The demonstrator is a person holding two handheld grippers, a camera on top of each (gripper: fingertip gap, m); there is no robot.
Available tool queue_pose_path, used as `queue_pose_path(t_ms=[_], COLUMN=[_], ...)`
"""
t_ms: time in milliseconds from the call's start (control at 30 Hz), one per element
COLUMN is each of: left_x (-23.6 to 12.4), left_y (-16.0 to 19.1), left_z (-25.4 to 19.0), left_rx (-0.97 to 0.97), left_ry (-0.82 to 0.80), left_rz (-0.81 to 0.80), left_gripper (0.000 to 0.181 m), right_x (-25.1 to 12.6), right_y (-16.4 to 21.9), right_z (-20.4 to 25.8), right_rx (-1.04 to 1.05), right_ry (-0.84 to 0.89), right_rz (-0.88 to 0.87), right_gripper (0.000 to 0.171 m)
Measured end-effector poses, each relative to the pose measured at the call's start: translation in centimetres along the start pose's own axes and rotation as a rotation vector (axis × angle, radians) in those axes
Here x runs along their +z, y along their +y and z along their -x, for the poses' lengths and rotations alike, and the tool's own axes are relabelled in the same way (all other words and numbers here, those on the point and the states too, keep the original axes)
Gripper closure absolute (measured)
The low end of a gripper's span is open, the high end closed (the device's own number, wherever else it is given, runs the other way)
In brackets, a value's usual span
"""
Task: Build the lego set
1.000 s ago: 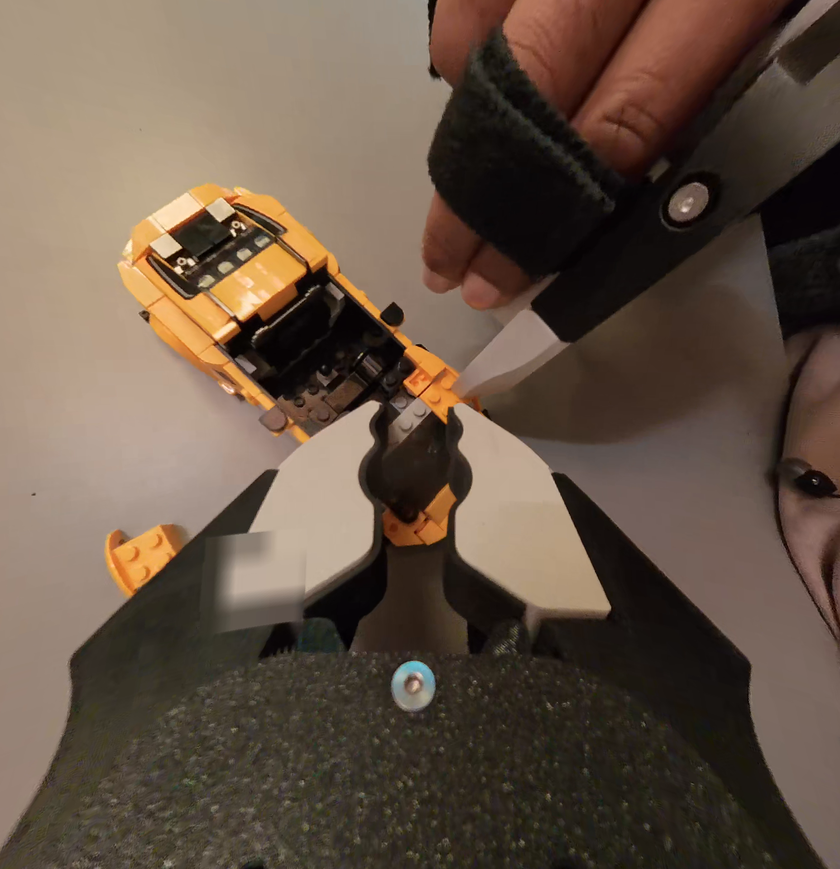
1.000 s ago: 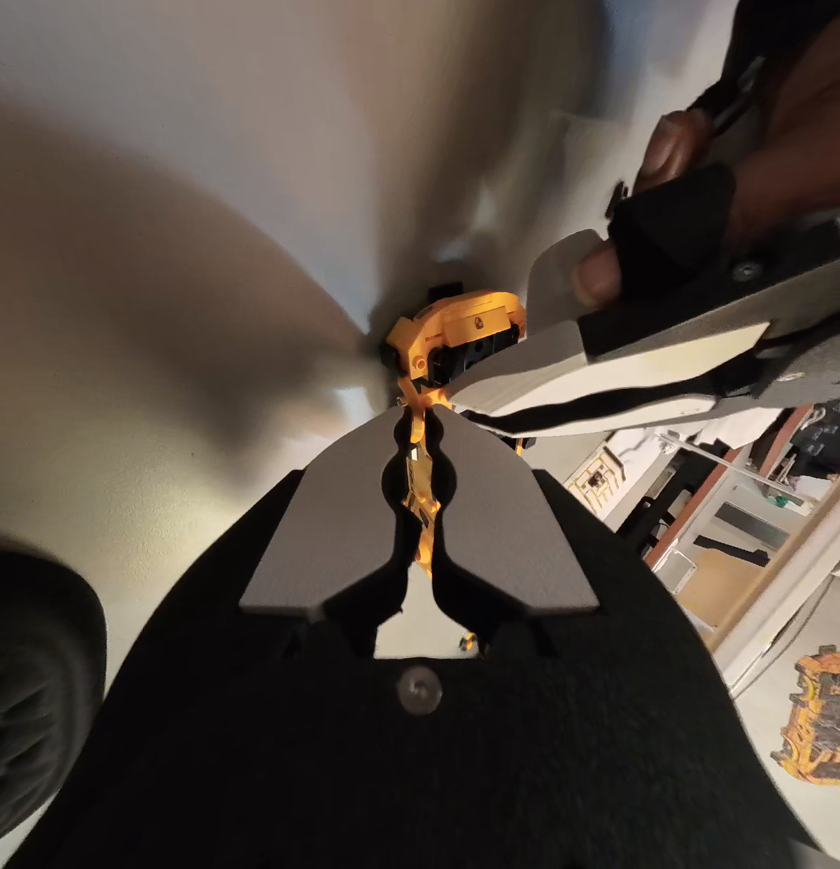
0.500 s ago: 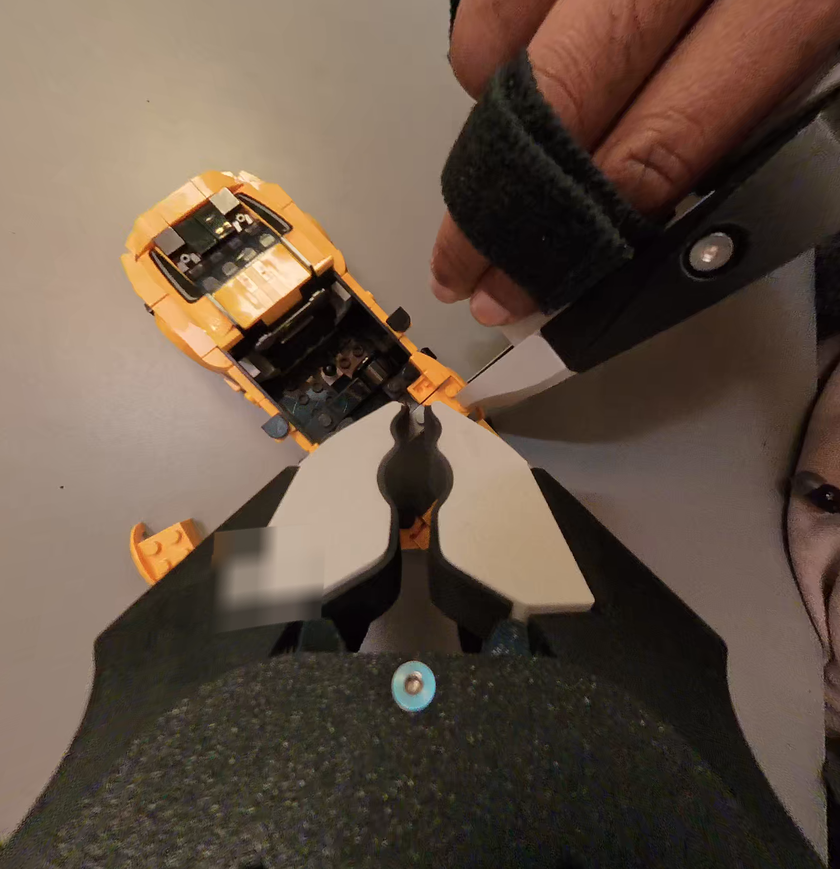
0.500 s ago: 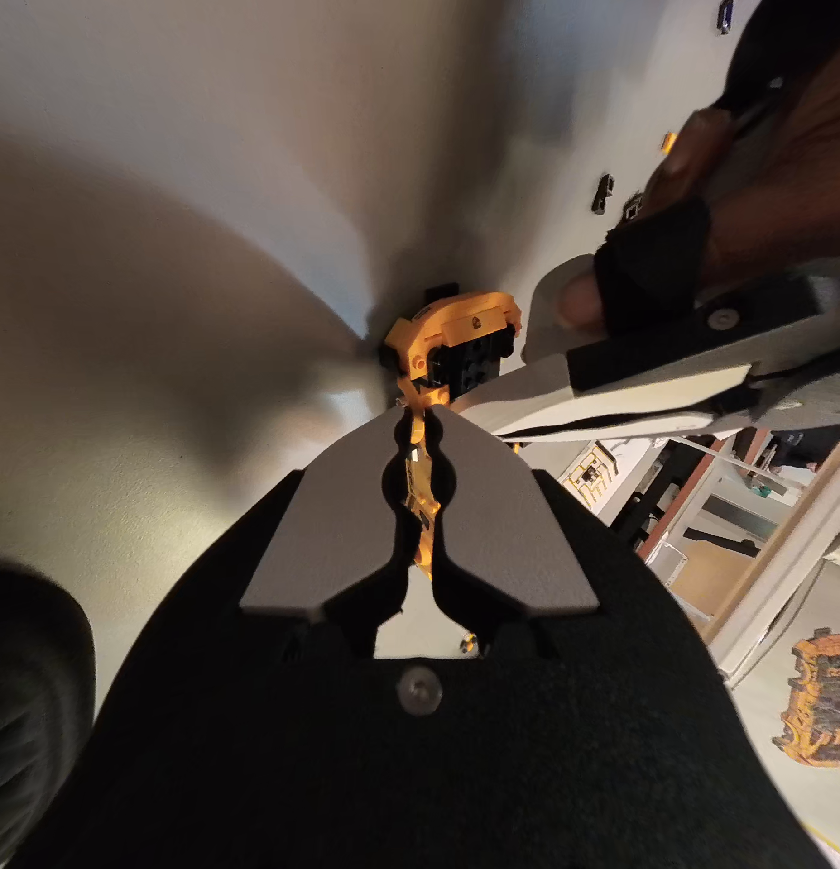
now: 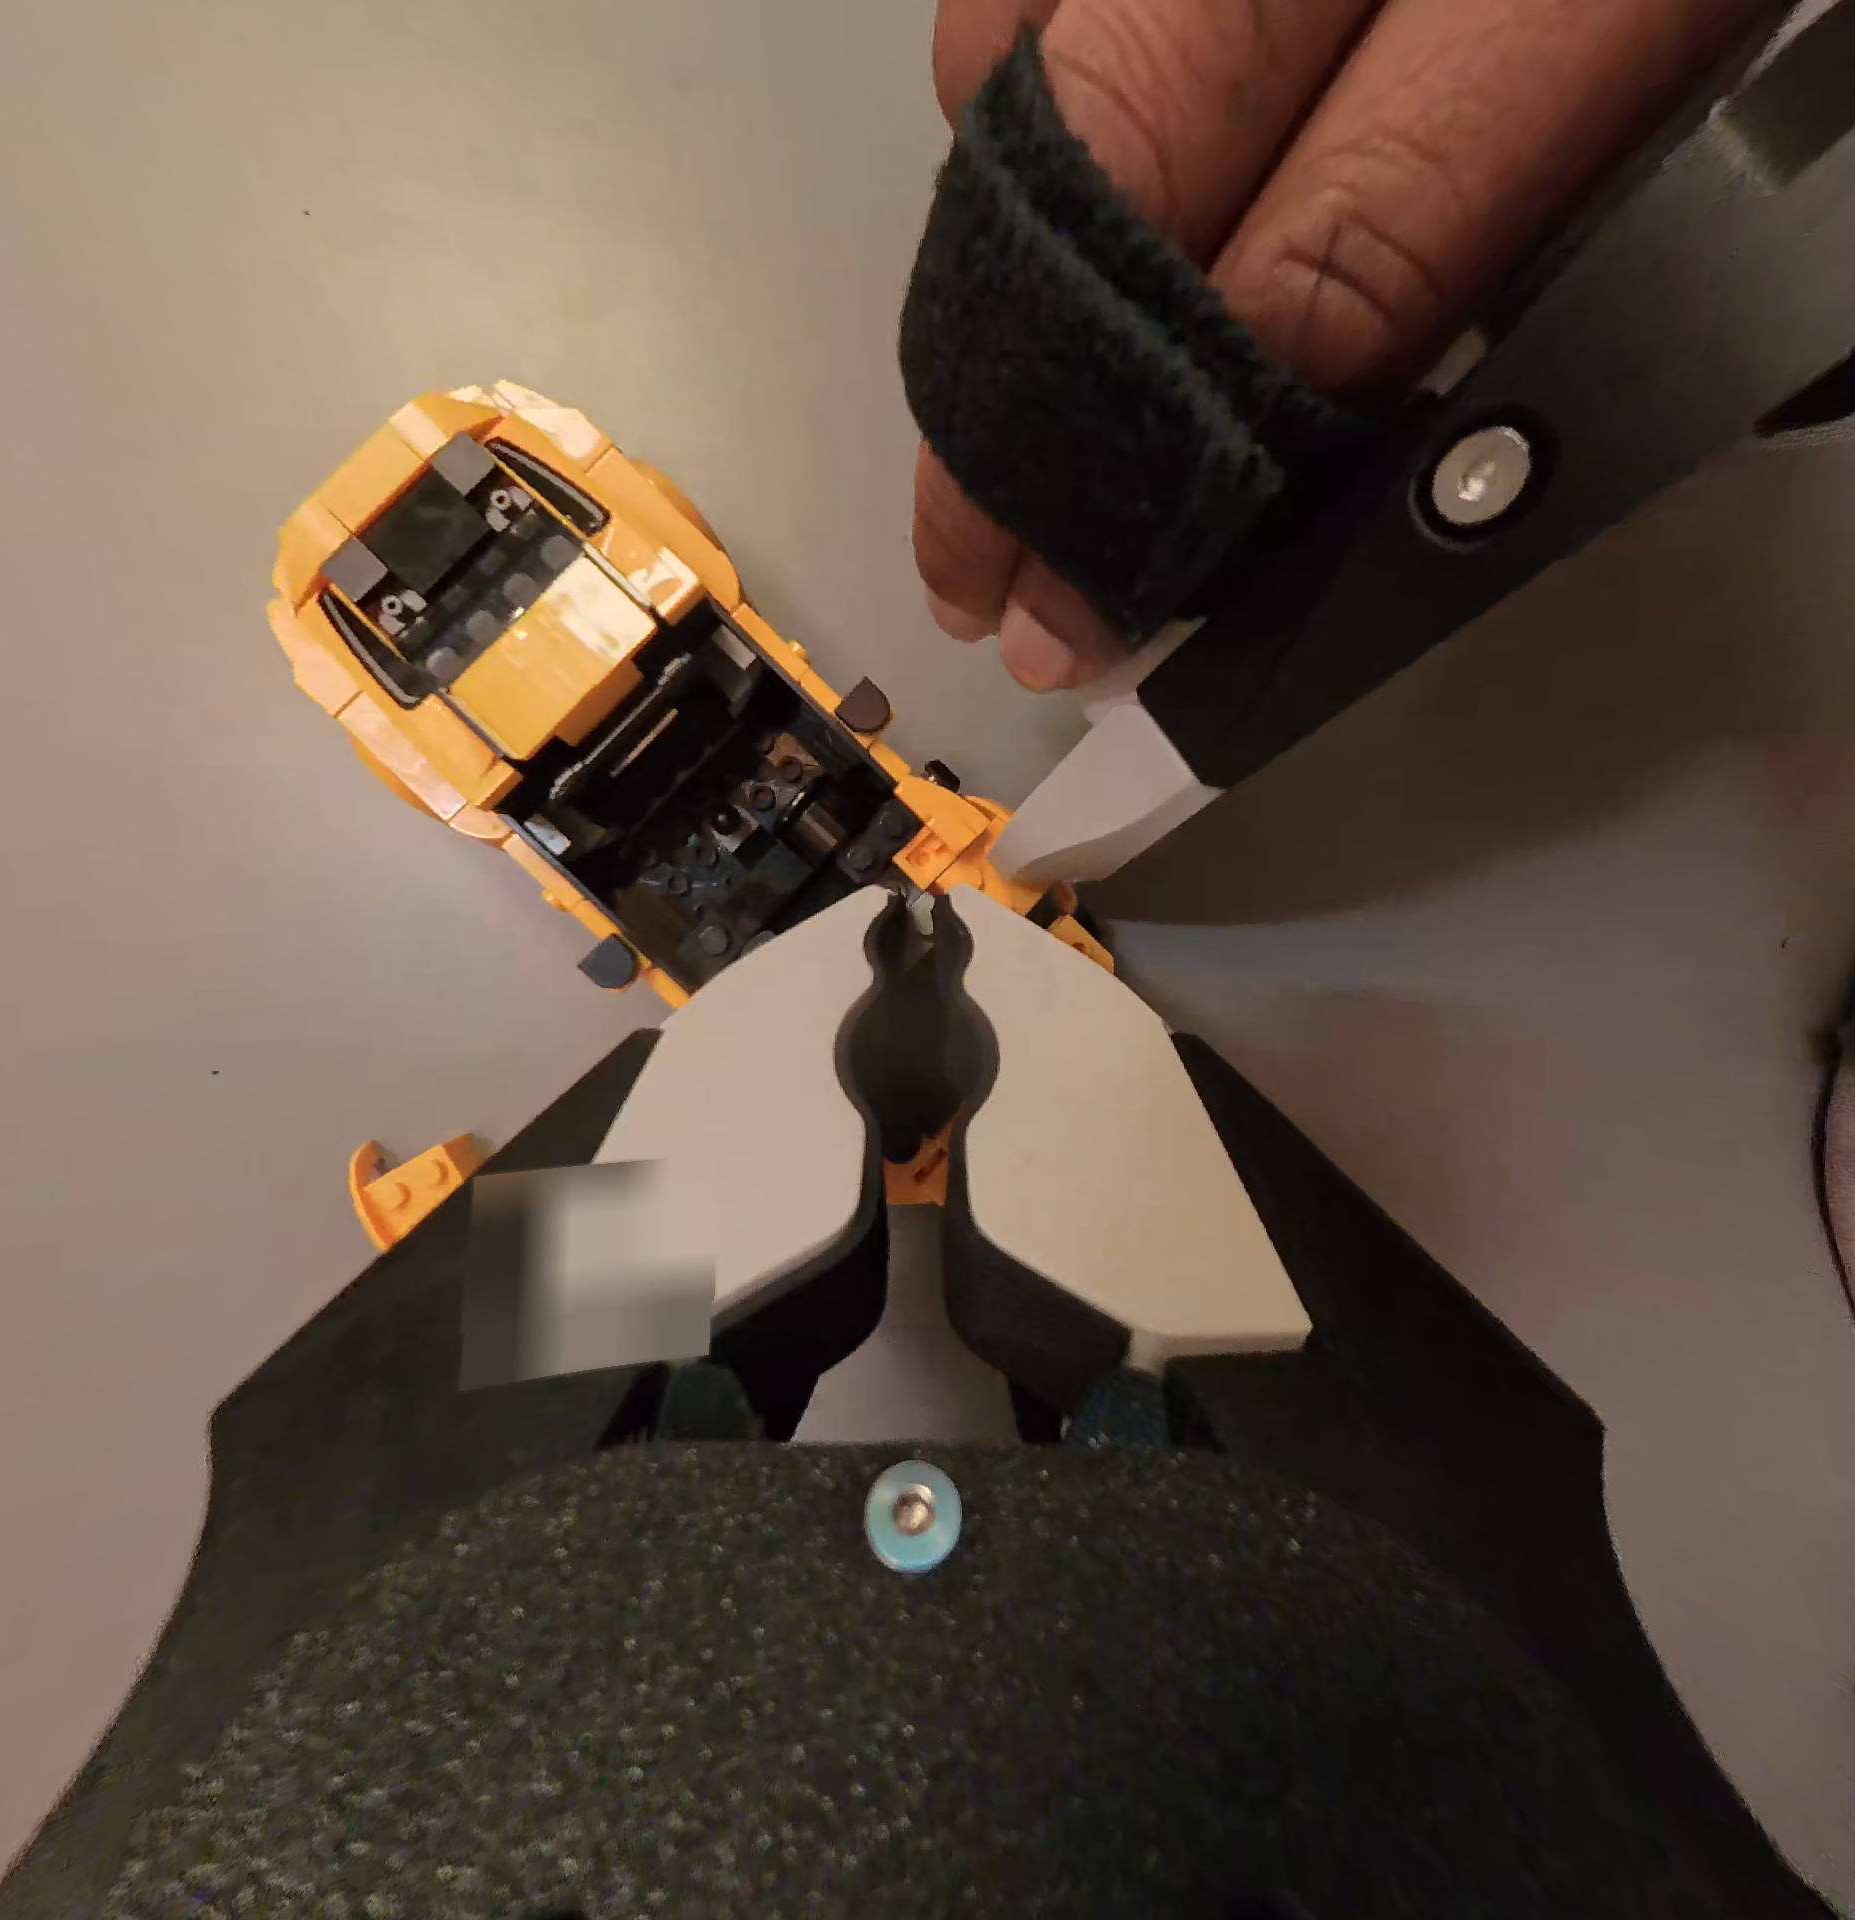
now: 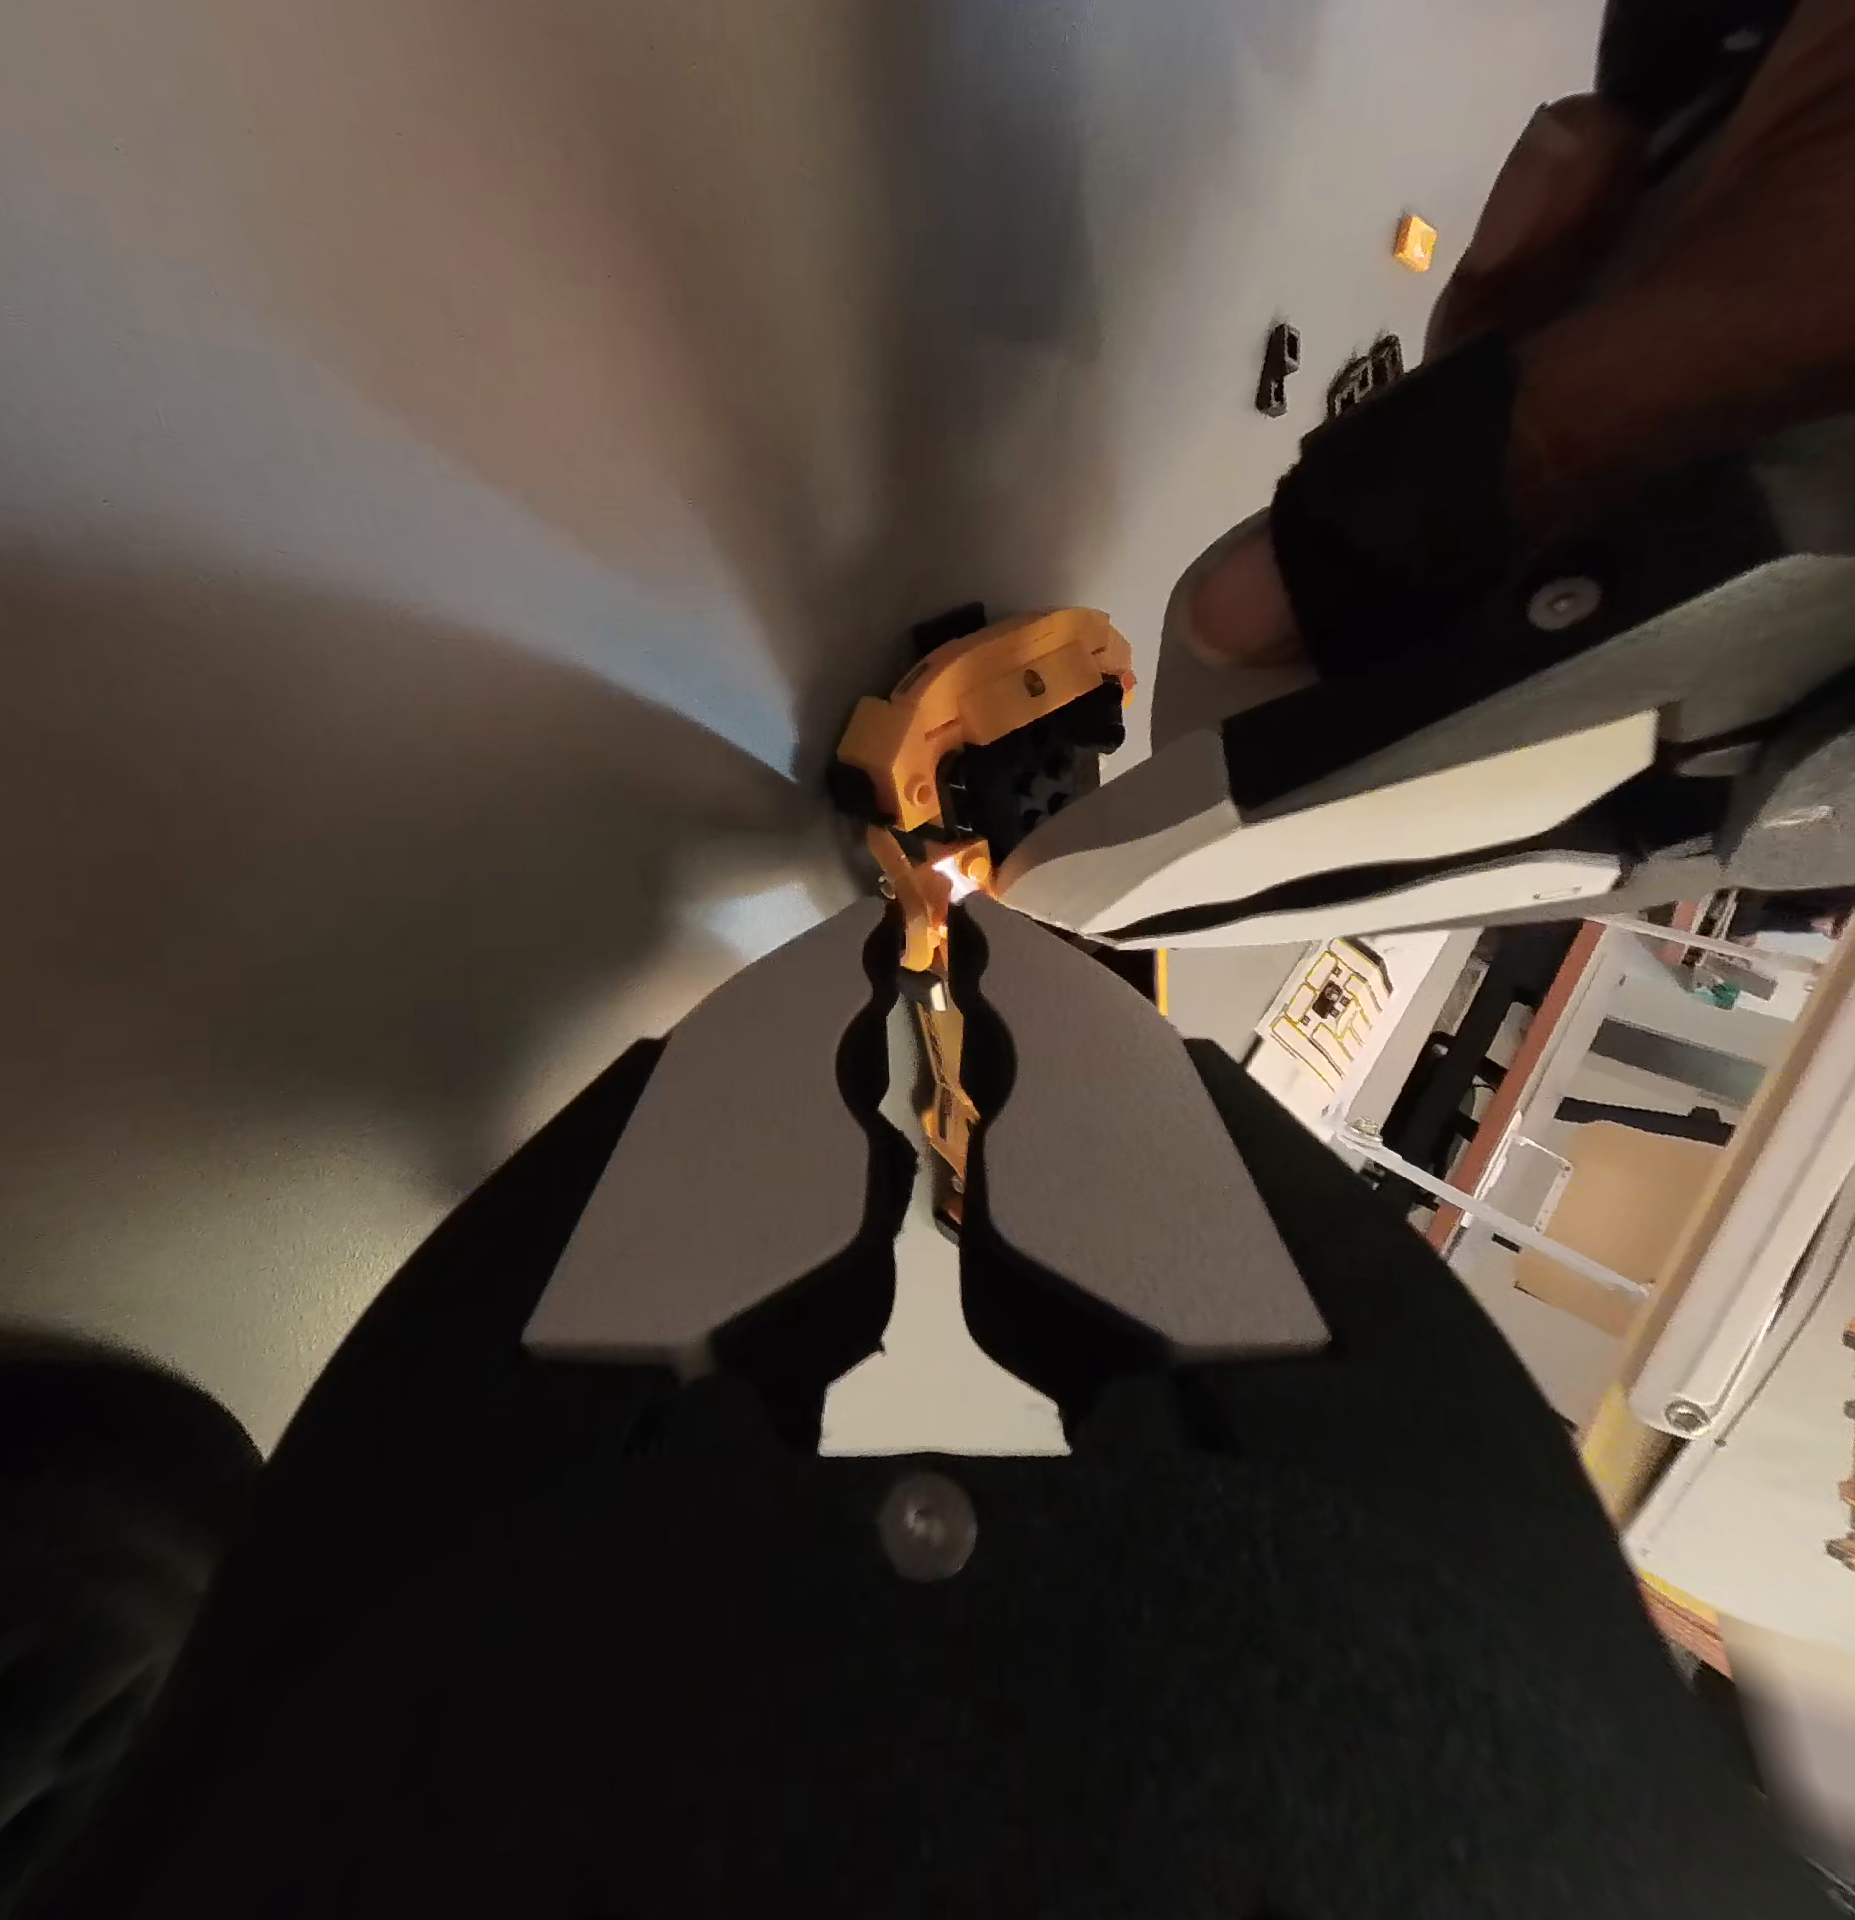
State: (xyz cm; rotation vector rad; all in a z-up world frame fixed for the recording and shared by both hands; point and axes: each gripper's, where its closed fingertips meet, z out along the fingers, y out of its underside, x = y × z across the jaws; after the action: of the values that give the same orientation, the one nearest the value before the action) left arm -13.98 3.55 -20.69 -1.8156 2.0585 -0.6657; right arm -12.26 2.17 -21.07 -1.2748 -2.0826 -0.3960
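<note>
Grey tabletop (image 5: 154,260) carries the orange car (image 5: 549,665). Both grippers, left (image 5: 918,914) and right (image 6: 928,914), pinch its near end (cabin roofless), steadying; next comes careful pressing.

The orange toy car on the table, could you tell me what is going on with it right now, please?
A person is building an orange Lego car on a grey table, a hand-held gripper in each hand. The left gripper is at the car's open black interior, jaws nearly shut; whether it holds a piece cannot be told. The right gripper is shut on the car's orange edge beside it. A loose orange piece lies nearby.
</note>
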Motion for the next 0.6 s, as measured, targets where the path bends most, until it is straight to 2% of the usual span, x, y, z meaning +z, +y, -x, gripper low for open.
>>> queue_pose_path(t_ms=[33,233,433,600], left_x=[0.00,-0.60,-0.46,-0.26], left_y=[-0.03,-0.03,0.11,0.21], left_z=[-0.01,0.16,0.18,0.24], left_rx=[-0.004,-0.095,-0.102,-0.099], left_ry=[0.006,0.084,0.091,0.089], left_rz=[-0.006,-0.045,-0.038,-0.034], left_gripper=[0.177,0.175,0.168,0.169], right_x=[-0.02,-0.12,0.08,0.17], right_y=[0.00,-0.10,-0.23,-0.30], right_z=[0.01,-0.42,-0.60,-0.68], right_rx=[-0.004,-0.041,-0.059,-0.079], right_ry=[0.001,-0.006,-0.007,-0.007], right_rz=[0.001,0.008,0.013,0.022], right_gripper=[0.163,0.166,0.167,0.167])
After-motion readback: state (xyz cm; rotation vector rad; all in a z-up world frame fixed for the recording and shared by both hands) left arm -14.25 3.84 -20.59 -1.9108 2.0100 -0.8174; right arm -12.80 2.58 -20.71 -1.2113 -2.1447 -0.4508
